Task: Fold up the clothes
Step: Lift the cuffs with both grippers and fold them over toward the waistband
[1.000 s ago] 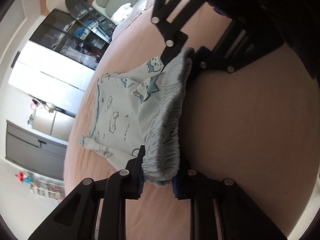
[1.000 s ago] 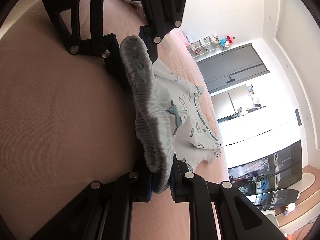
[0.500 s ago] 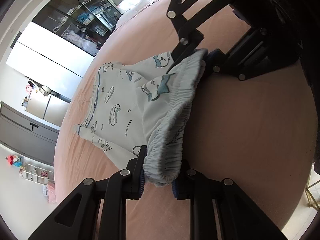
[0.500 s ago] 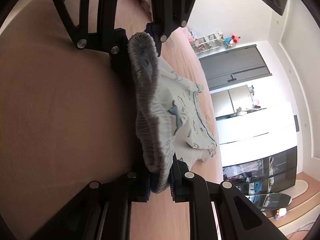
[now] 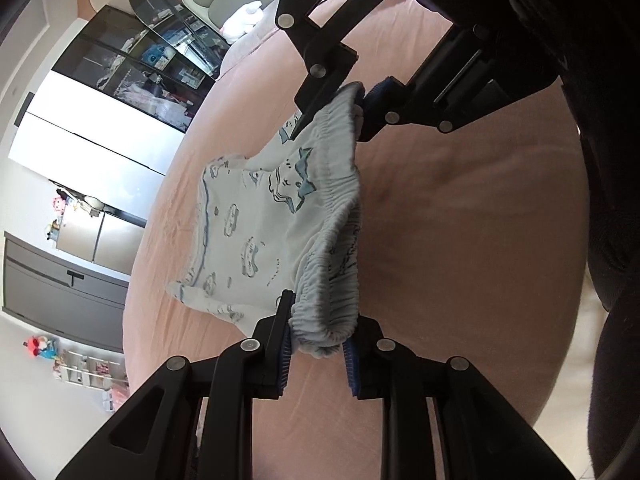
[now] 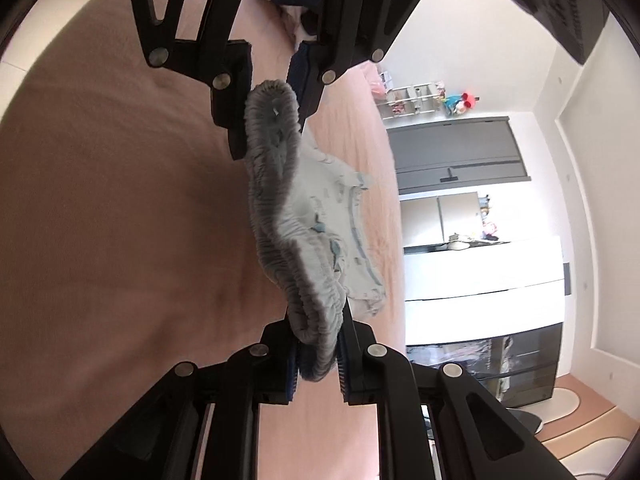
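Light blue printed shorts [image 5: 264,220] with a gathered elastic waistband hang over a pink bed [image 5: 460,220]. My left gripper [image 5: 318,354] is shut on one end of the waistband. My right gripper [image 6: 318,364] is shut on the other end; it also shows at the top of the left wrist view [image 5: 352,104]. The waistband [image 6: 280,208] is stretched between the two grippers, and the legs trail down onto the bed. The left gripper shows at the top of the right wrist view [image 6: 276,96].
A dark glass cabinet [image 5: 132,68] and a white wall unit [image 6: 480,276] stand beyond the bed. Grey cupboards [image 6: 456,152] and a small shelf with toys [image 6: 420,96] are further along. A grey headboard with a white plush [image 5: 240,12] is at the bed's far end.
Both grippers have lifted the waistband and spread it a little wider. The shorts' legs have dragged across the bed towards the grippers.
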`<action>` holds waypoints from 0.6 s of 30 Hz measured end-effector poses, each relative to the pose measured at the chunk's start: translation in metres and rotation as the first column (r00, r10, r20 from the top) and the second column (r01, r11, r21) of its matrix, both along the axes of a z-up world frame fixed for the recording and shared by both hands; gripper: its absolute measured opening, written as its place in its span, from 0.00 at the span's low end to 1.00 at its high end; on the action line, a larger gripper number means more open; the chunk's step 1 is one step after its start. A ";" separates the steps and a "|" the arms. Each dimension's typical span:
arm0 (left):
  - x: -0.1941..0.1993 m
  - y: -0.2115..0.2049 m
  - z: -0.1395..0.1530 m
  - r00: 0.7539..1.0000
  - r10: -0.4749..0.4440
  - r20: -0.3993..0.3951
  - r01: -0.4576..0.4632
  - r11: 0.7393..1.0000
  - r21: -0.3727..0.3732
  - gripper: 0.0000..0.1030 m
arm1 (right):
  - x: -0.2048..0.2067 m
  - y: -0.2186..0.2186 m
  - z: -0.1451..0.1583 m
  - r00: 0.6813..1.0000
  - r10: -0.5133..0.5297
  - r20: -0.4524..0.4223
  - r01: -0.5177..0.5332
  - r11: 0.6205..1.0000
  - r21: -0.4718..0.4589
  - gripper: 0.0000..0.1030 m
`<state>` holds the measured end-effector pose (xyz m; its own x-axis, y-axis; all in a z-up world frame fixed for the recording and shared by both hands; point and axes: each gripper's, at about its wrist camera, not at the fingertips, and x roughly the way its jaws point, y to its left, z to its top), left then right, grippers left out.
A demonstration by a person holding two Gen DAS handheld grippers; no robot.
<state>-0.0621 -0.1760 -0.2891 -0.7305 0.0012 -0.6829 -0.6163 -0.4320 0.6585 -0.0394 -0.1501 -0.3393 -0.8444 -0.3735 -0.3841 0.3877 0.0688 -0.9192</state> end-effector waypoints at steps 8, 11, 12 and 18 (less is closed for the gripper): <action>0.011 0.005 0.033 0.997 -0.005 -0.071 0.008 0.999 0.039 0.19 | 0.013 0.013 0.032 0.999 -0.015 -0.031 0.014 1.000 -0.022 0.13; 0.013 0.004 0.043 0.995 0.001 -0.096 0.003 0.999 0.041 0.19 | 0.020 0.018 0.040 0.999 -0.014 -0.047 0.013 1.000 -0.020 0.13; 0.013 0.004 0.047 0.995 0.006 -0.102 -0.001 0.999 0.047 0.19 | 0.023 0.020 0.043 0.999 -0.014 -0.049 0.013 1.000 -0.022 0.13; 0.017 0.003 0.065 0.992 0.014 -0.122 -0.007 0.998 0.056 0.19 | 0.034 0.025 0.058 0.998 -0.017 -0.059 0.016 1.000 -0.027 0.13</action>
<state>-0.0454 -0.1726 -0.2238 -0.8086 0.0285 -0.5876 -0.5279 -0.4762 0.7033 -0.0052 -0.1247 -0.2813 -0.8714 -0.3687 -0.3235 0.3334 0.0384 -0.9420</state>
